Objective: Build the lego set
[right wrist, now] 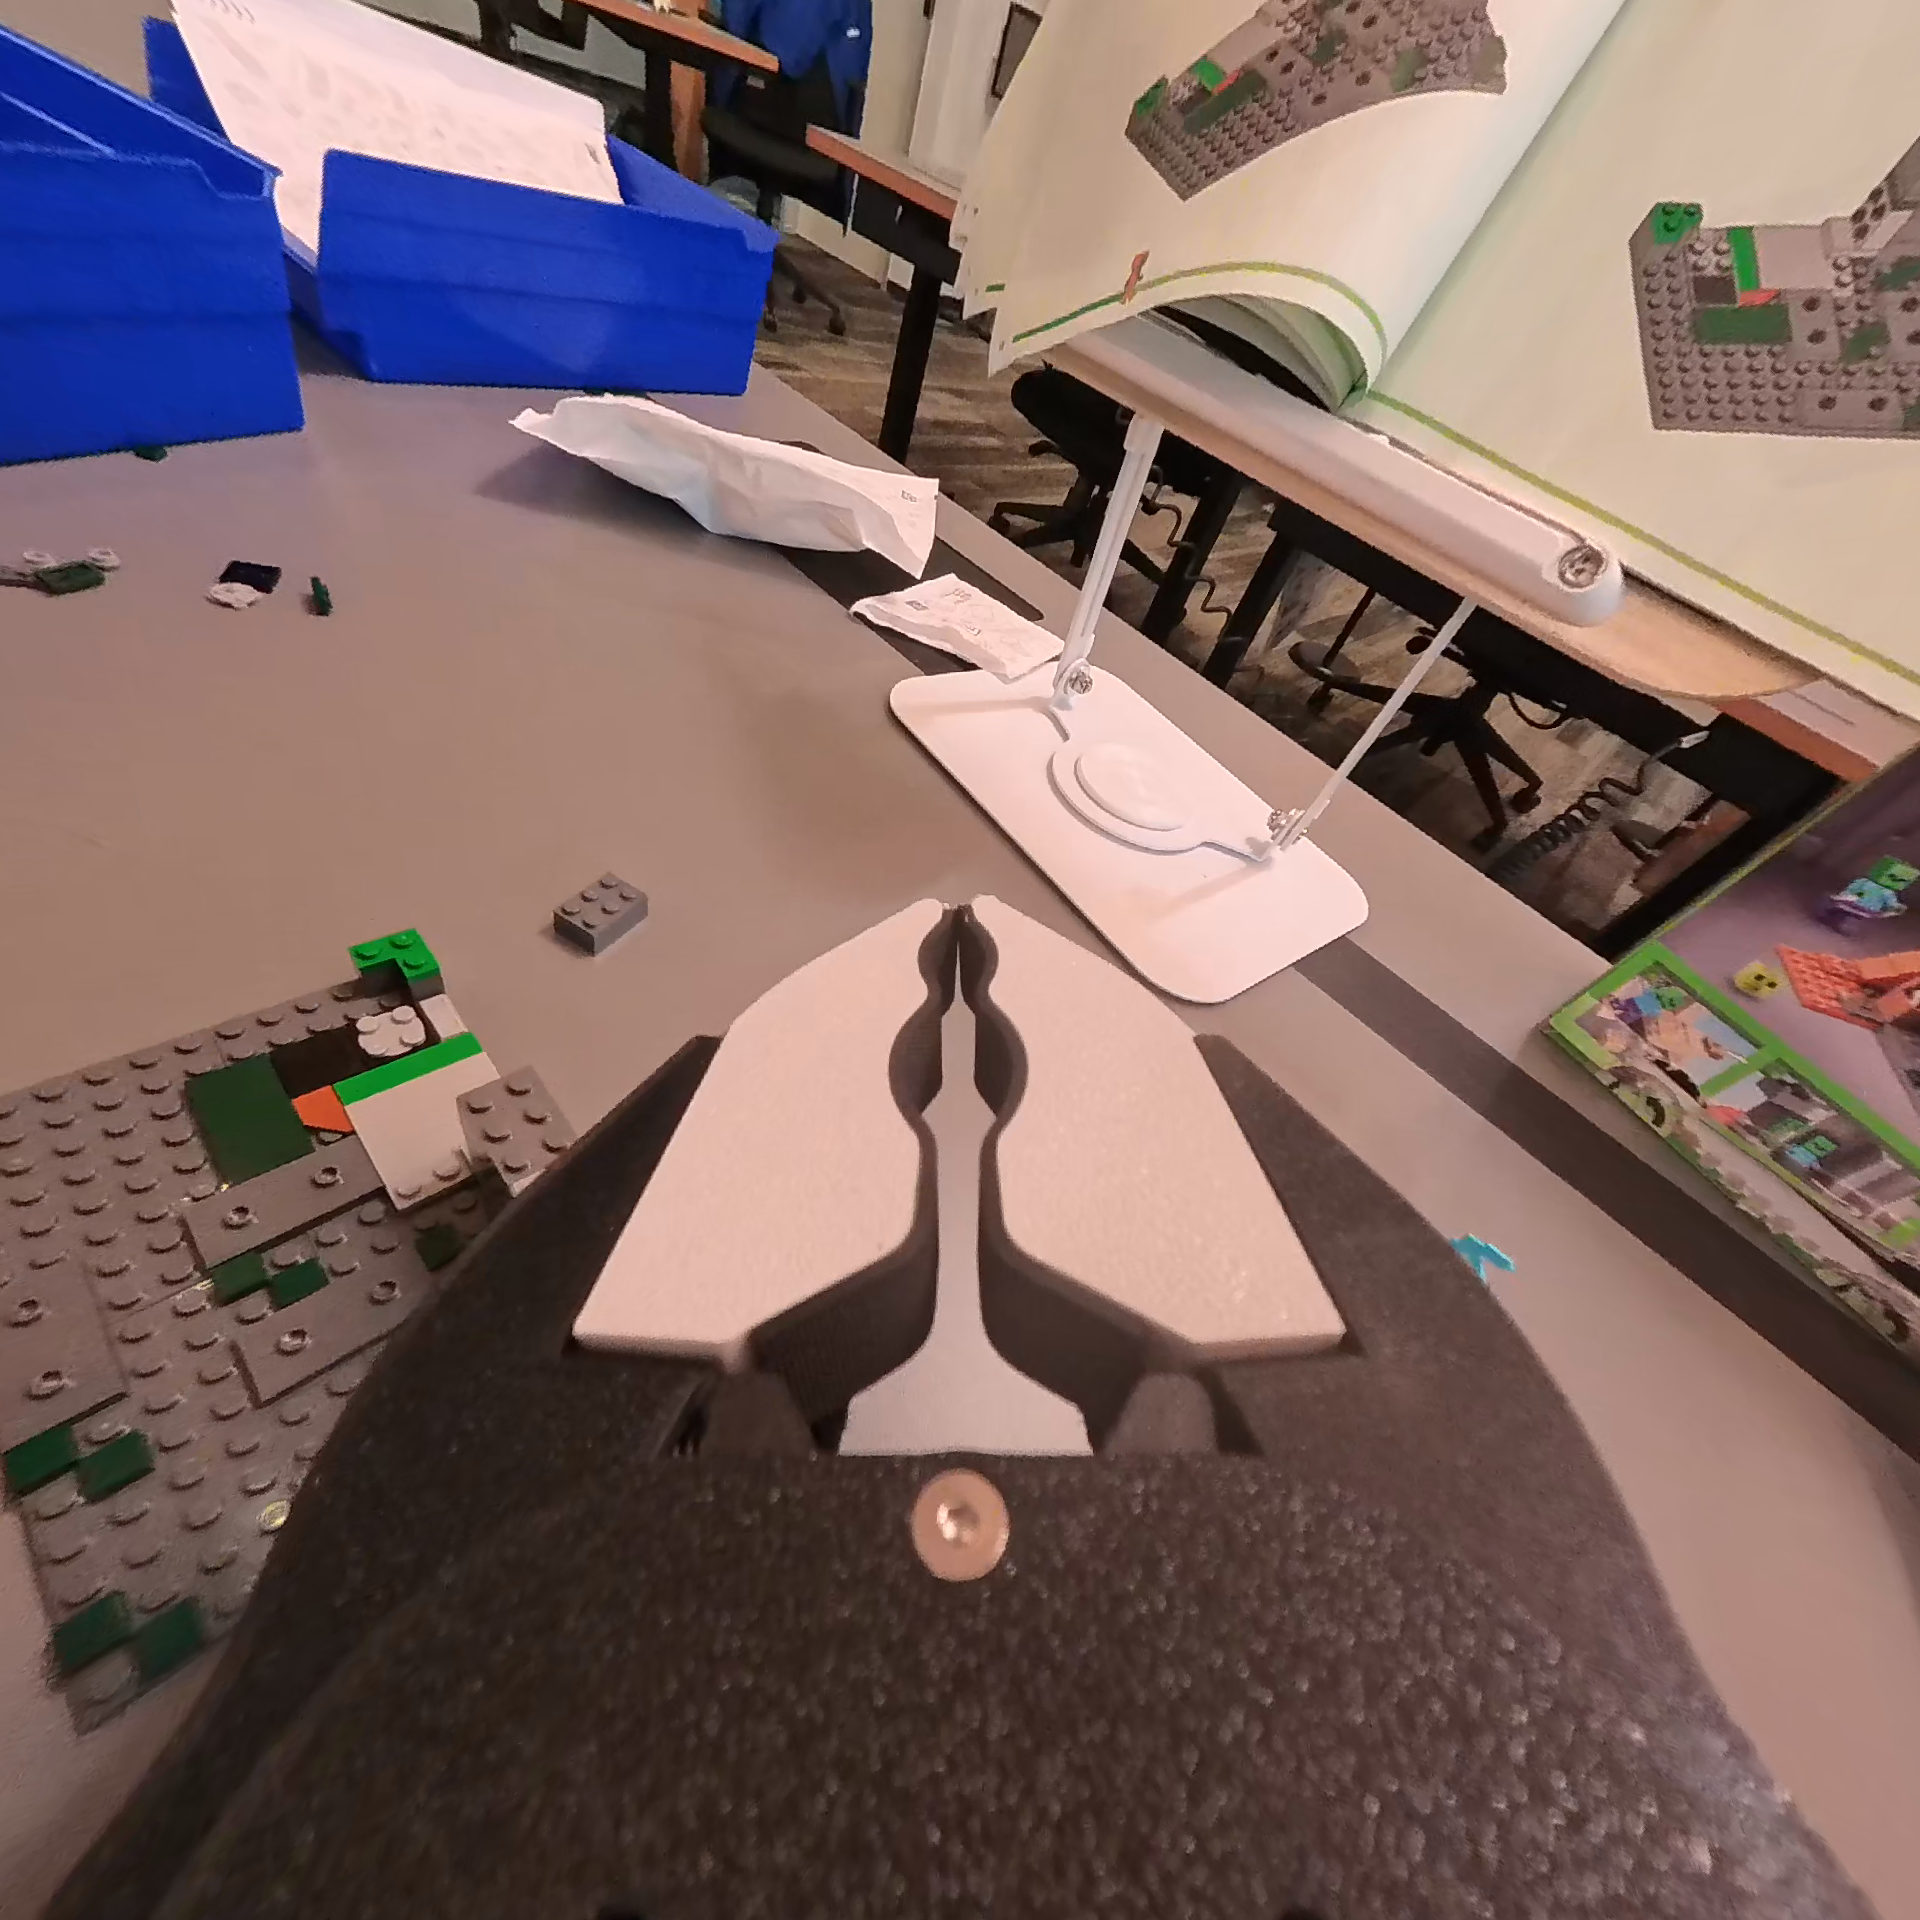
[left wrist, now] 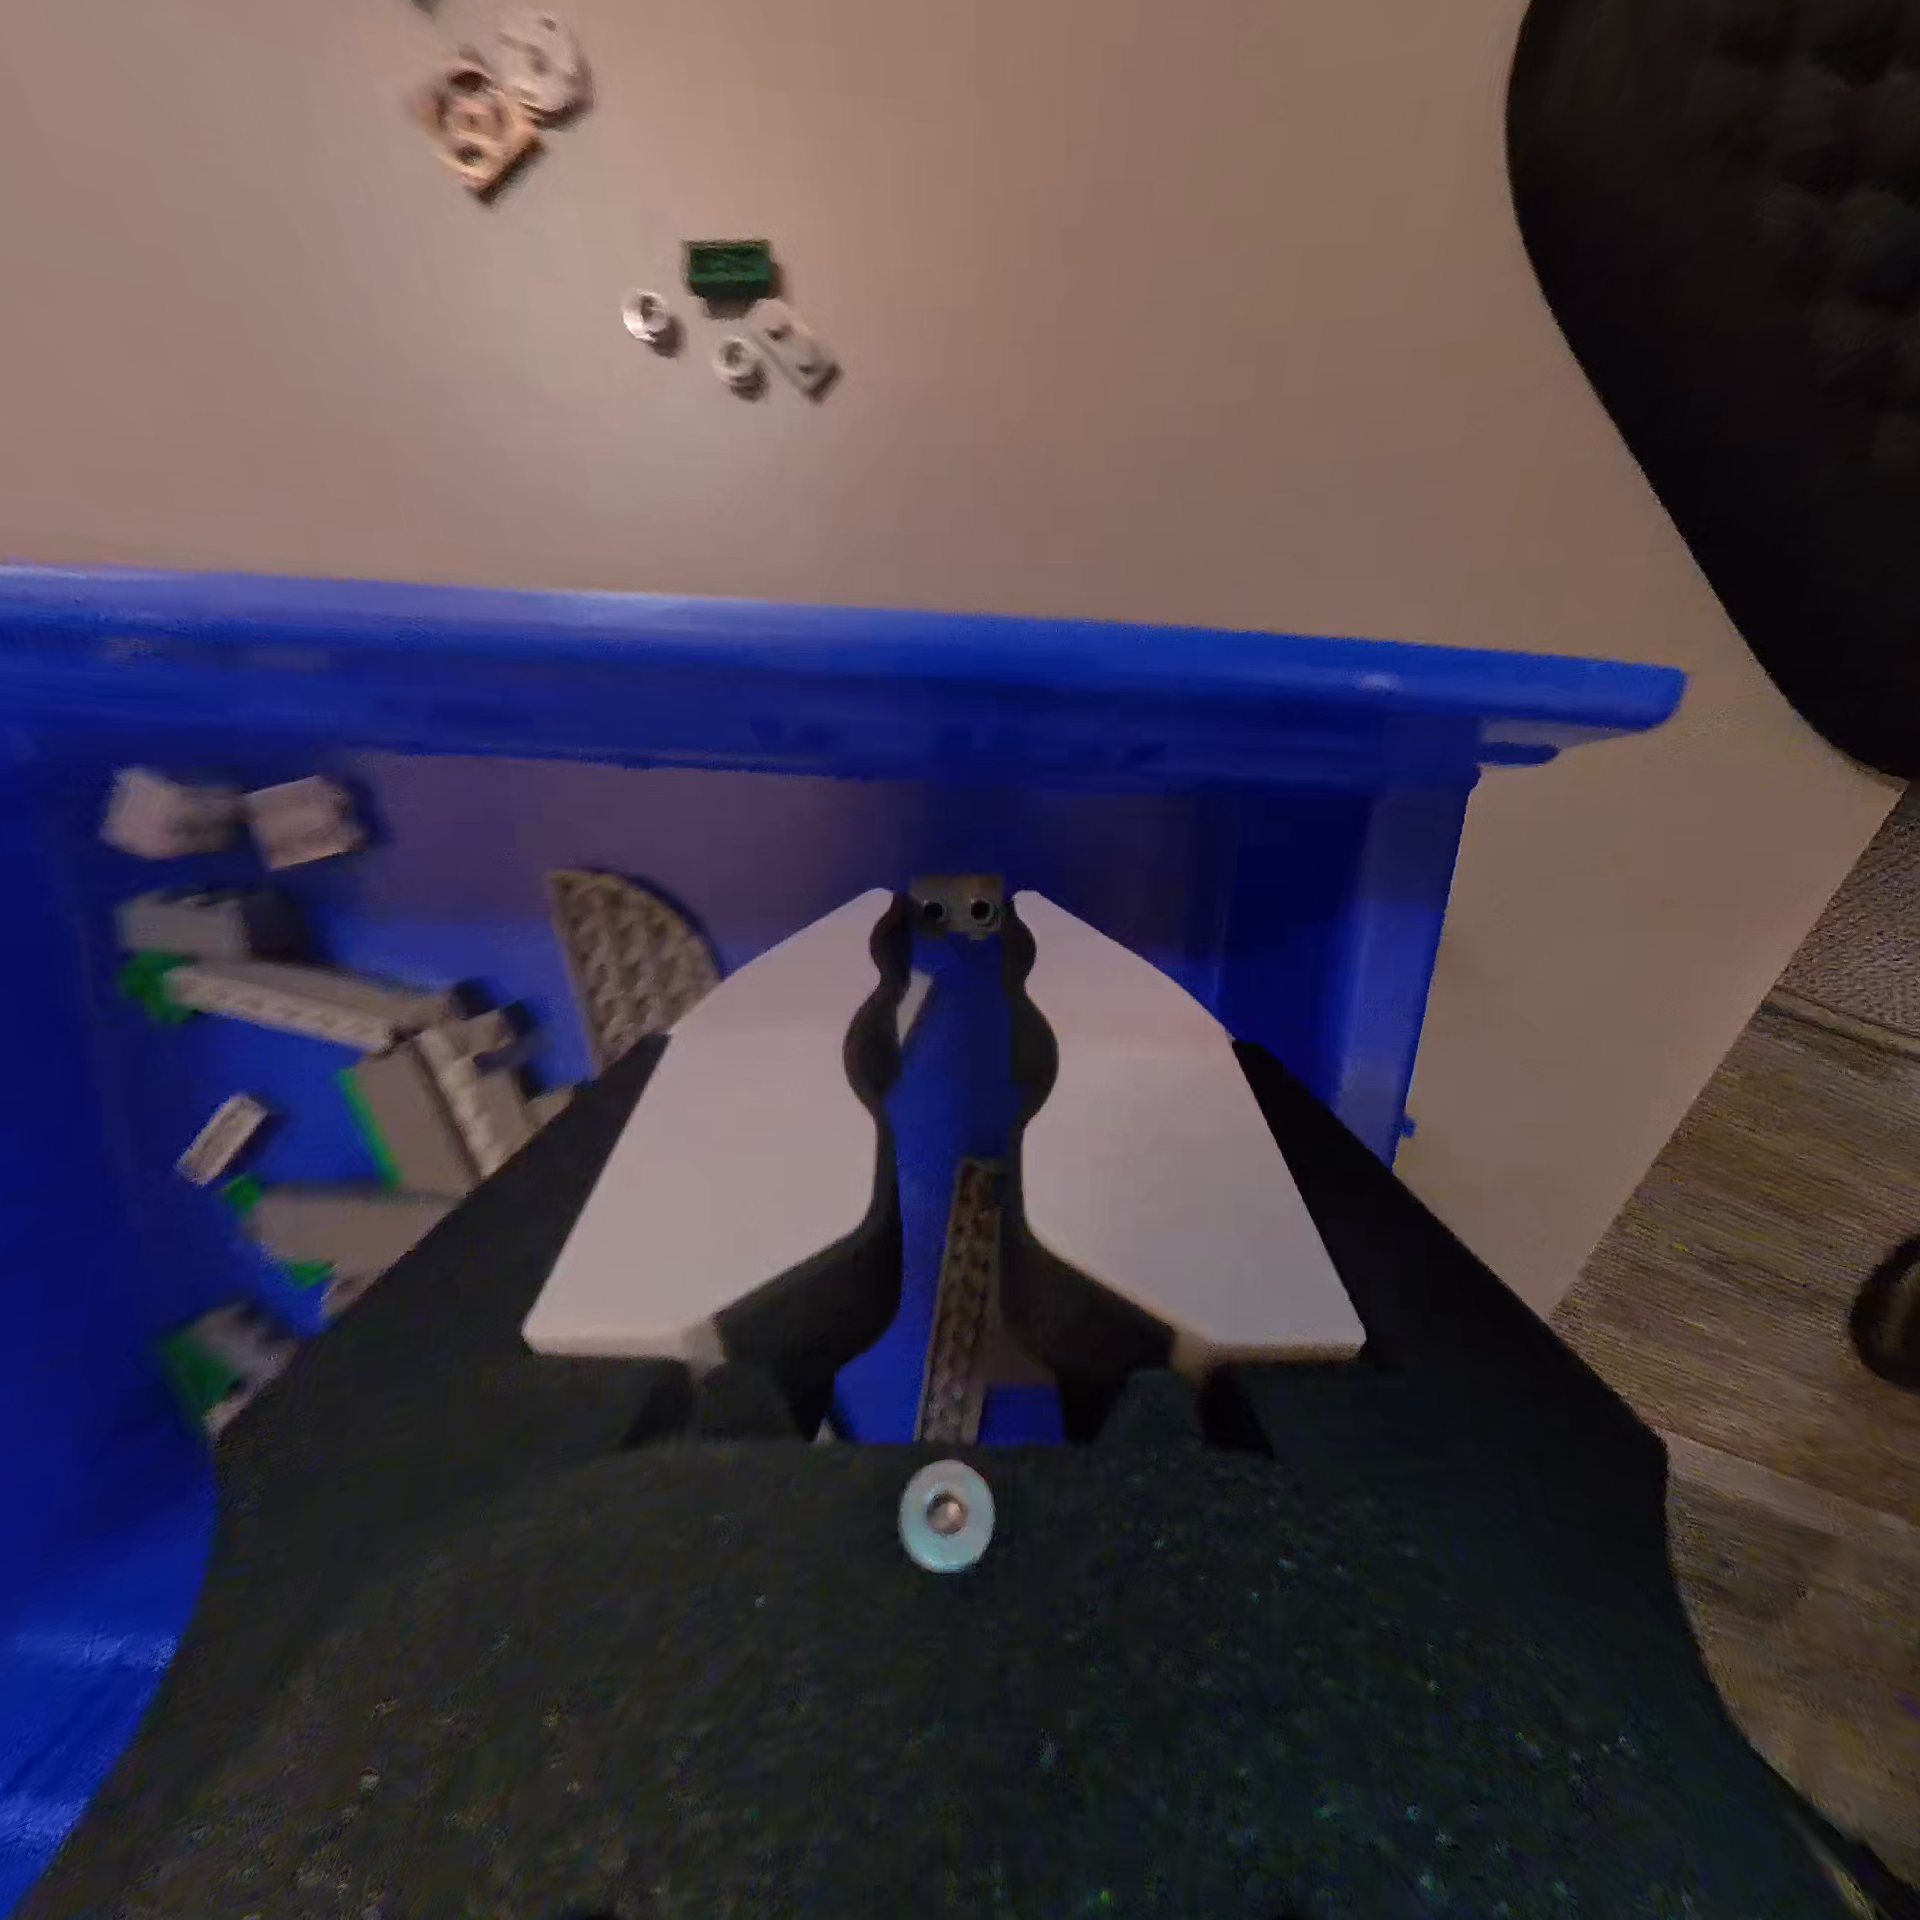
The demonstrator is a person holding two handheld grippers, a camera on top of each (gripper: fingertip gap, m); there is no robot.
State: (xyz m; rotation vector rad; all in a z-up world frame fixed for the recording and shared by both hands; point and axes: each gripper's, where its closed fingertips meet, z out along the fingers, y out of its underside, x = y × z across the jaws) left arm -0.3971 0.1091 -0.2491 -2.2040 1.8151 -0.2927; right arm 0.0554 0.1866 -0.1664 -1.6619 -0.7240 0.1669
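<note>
In the left wrist view my left gripper (left wrist: 956, 912) is over the blue bin (left wrist: 935, 675) and is shut on a small dark grey lego piece (left wrist: 956, 906) with two round holes, held at the fingertips. Several grey and green lego pieces (left wrist: 343, 1039) lie in the bin to the left. In the right wrist view my right gripper (right wrist: 958, 914) is shut and empty, above the grey table (right wrist: 623, 727). The grey lego build (right wrist: 239, 1195) with green tiles lies at the lower left. A loose dark grey brick (right wrist: 601, 910) sits on the table ahead of it.
Small loose pieces (left wrist: 727, 312) lie on the table beyond the bin. Blue bins (right wrist: 416, 249) stand at the back left. A white book stand (right wrist: 1132, 821) holds the open instruction booklet (right wrist: 1558, 208) at right. Crumpled white bags (right wrist: 748, 483) and the set's box (right wrist: 1766, 1091) lie nearby. The gap from one gripper's tips to the other's is roughly 45 cm.
</note>
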